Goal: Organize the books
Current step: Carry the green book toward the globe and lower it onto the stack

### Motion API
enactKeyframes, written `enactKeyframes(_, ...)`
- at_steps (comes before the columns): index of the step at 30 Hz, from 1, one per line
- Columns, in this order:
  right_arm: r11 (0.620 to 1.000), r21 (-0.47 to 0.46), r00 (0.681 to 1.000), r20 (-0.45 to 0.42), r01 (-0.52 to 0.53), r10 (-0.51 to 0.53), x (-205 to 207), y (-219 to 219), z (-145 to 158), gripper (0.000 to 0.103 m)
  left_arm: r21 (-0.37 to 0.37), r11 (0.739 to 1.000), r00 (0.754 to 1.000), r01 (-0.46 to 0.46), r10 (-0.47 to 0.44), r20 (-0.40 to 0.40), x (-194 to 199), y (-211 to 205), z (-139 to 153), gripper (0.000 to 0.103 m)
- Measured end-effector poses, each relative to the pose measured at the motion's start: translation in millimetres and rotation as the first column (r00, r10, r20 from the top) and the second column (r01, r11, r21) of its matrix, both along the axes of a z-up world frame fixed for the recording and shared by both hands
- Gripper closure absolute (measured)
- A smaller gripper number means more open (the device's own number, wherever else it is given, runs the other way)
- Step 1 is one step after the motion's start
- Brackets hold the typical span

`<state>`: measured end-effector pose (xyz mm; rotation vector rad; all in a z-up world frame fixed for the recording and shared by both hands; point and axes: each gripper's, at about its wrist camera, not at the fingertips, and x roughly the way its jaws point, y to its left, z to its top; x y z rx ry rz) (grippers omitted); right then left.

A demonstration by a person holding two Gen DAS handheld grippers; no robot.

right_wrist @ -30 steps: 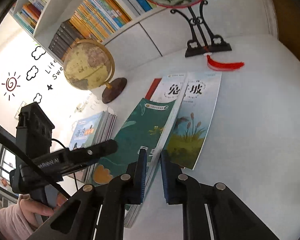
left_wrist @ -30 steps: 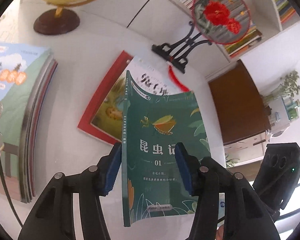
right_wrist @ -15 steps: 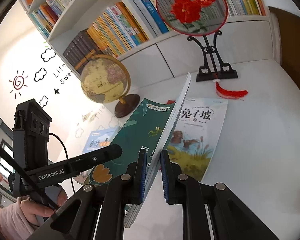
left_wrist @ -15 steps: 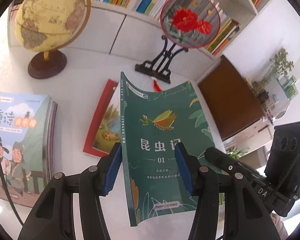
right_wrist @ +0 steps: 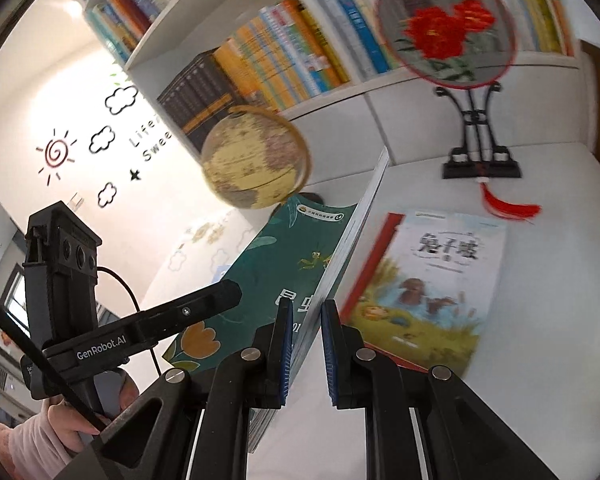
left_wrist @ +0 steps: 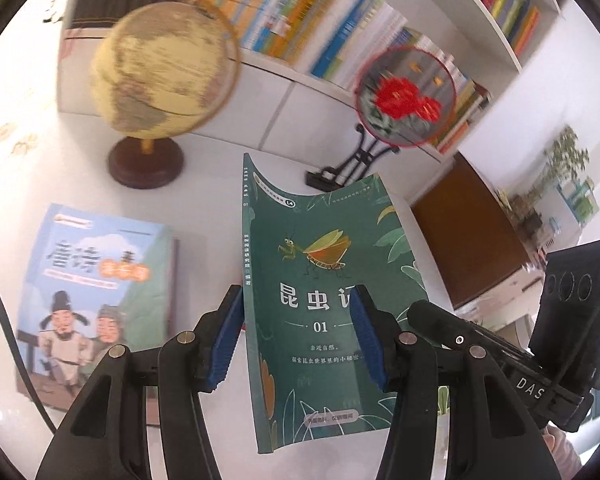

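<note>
A green book with an insect on its cover (left_wrist: 320,280) hangs in the air above the white table (right_wrist: 520,360), held by both grippers. My left gripper (left_wrist: 296,296) has one blue pad against the spine and the other pressed on the front cover. My right gripper (right_wrist: 307,306) is shut on the page edge of the same green book (right_wrist: 284,272), which stands nearly on edge in that view. A stack topped by a light blue book (left_wrist: 92,300) lies at the left. A picture book (right_wrist: 428,288) lies flat on a red-edged one at the right.
A globe (left_wrist: 164,76) and a round red-flower fan on a black stand (right_wrist: 444,24) stand at the back of the table. Behind them a white bookshelf (right_wrist: 284,56) is full of upright books. A brown cabinet (left_wrist: 472,232) adjoins the table. A hand (right_wrist: 68,428) holds the left gripper.
Both grippers have risen together with the green book, lifting it off the picture book. Both views have tipped up, so more of the shelf and globe shows.
</note>
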<state>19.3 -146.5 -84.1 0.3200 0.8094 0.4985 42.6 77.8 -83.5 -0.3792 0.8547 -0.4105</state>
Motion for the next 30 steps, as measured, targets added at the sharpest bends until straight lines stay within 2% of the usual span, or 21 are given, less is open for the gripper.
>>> enactKeyframes(7,0.997,-0.012,0.997,0.009,-0.081,0.081,12.5,56.0,2.9,0.089,0.039,0.997,0.997,-0.071,0.071,0.006,-4.2,43.9,-0.1,0.053)
enactKeyframes(14,0.989,-0.022,0.989,0.003,-0.145,0.145,25.2,99.8,1.1,0.089,0.033,0.991,0.992,-0.126,0.126,-0.003,-3.5,79.5,-4.8,0.053)
enactKeyframes(21,0.984,-0.030,0.985,-0.007,-0.174,0.174,34.2,125.7,-3.0,0.088,0.035,0.989,0.989,-0.143,0.144,-0.020,2.4,101.9,-13.8,0.053)
enactKeyframes(30,0.980,-0.019,0.979,-0.062,-0.197,0.196,45.4,152.4,-22.4,0.088,0.037,0.984,0.983,-0.172,0.174,-0.065,1.0,130.7,-35.4,0.053)
